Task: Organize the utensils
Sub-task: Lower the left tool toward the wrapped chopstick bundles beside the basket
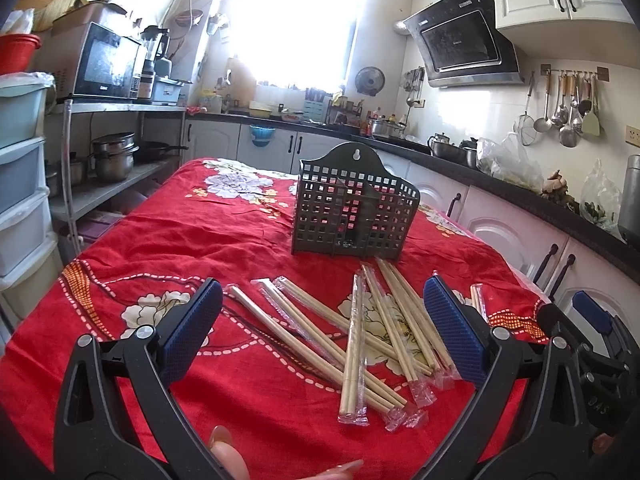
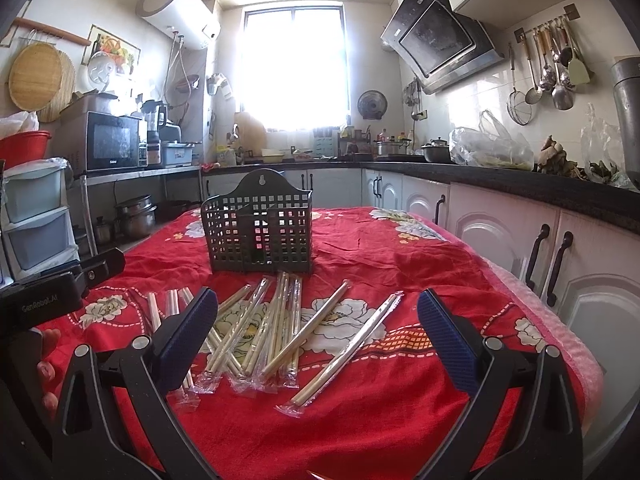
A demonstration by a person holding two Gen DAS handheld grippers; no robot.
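Both the left gripper (image 1: 322, 320) and the right gripper (image 2: 318, 330), with ribbed blue pads, are spread wide and hold nothing. Between them, pale wooden chopsticks in clear plastic sleeves (image 1: 362, 332) lie scattered on the wrinkled red flowered tablecloth (image 1: 224, 232). Just behind stands the dark perforated plastic holder (image 1: 354, 208), in a kitchen.

A microwave (image 1: 108, 62) sits at nine o'clock, a hood (image 1: 464, 36) at one, hanging ladles (image 1: 564, 108) at three, a window (image 2: 294, 68) at twelve.

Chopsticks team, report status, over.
Both claws, left and right, open, empty. Wrapped chopsticks loose on tablecloth. Holder empty. Nothing blocking.
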